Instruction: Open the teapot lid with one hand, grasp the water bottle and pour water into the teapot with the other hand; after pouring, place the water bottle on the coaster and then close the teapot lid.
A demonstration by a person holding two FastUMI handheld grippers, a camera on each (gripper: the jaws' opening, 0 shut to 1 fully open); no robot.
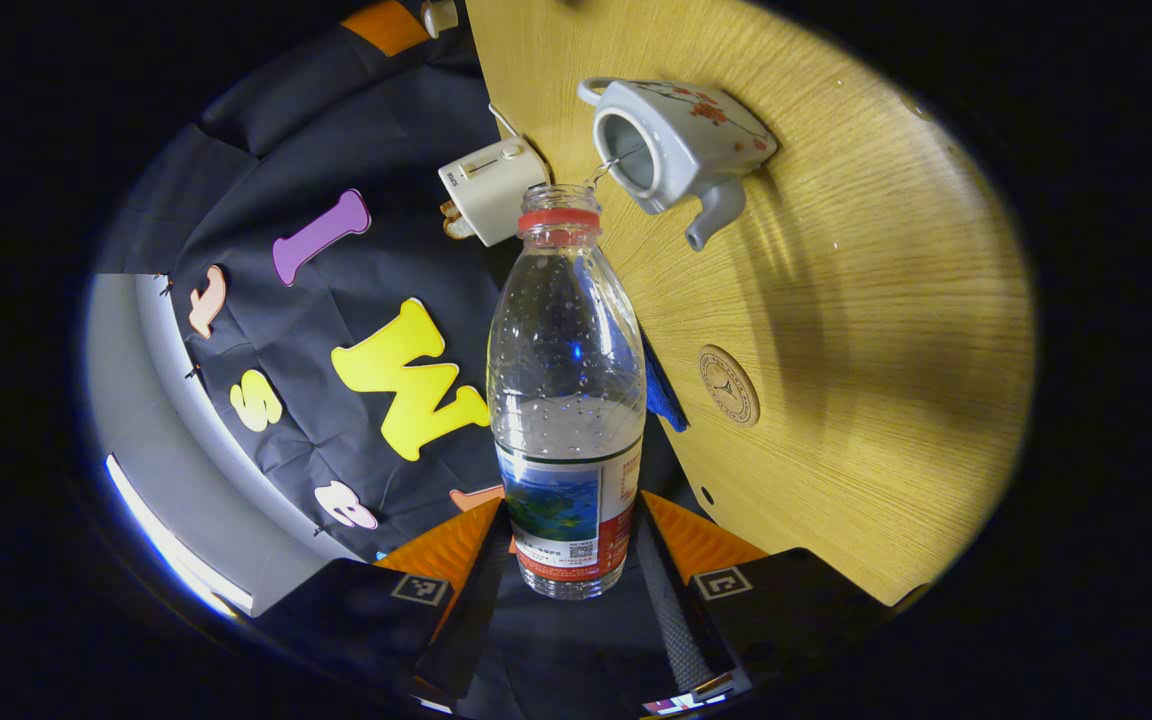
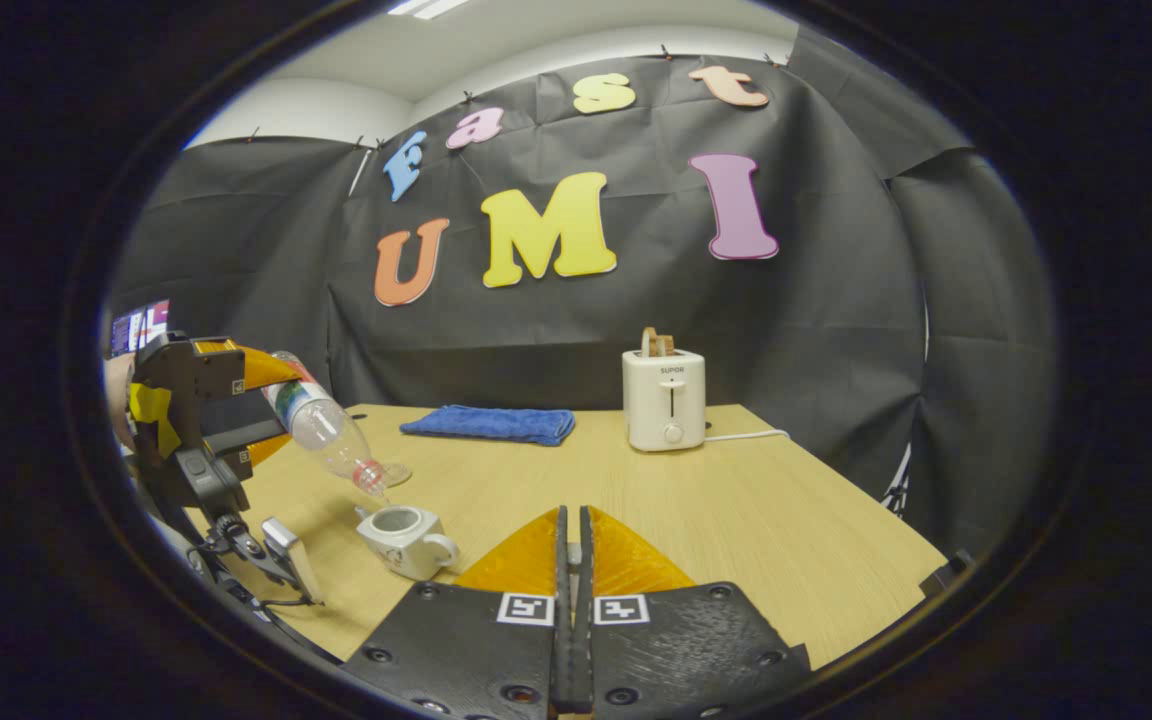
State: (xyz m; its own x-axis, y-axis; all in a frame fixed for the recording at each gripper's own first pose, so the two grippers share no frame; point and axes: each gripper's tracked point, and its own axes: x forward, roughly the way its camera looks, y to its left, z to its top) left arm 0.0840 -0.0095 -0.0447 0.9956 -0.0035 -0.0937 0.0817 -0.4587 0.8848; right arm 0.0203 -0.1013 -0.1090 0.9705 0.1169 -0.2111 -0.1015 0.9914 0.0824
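The left claw [image 1: 568, 545] is clenched on the light, slippery water bottle [image 1: 566, 380] low at its label, tilted over the fragile, lidless teapot [image 1: 671, 150]; the right claw [image 2: 572, 560] is pinched together, whether on anything I cannot tell.

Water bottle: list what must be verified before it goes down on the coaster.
1. Grip: ok. The left gripper has both fingers pressed on the lower body of the water bottle.
2. Teapot open: ok. The teapot shows a bare opening with no lid on it.
3. Pouring aim: ok. The bottle is tilted with its mouth by the opening, and a thin stream runs into it.
4. Coaster free: ok. The coaster lies bare on the table.
5. Pour finished: not ok. Water is flowing.
6. Lid ready in the right gripper: cannot tell. Its jaws stand closed together, and what lies between them is too small to make out.
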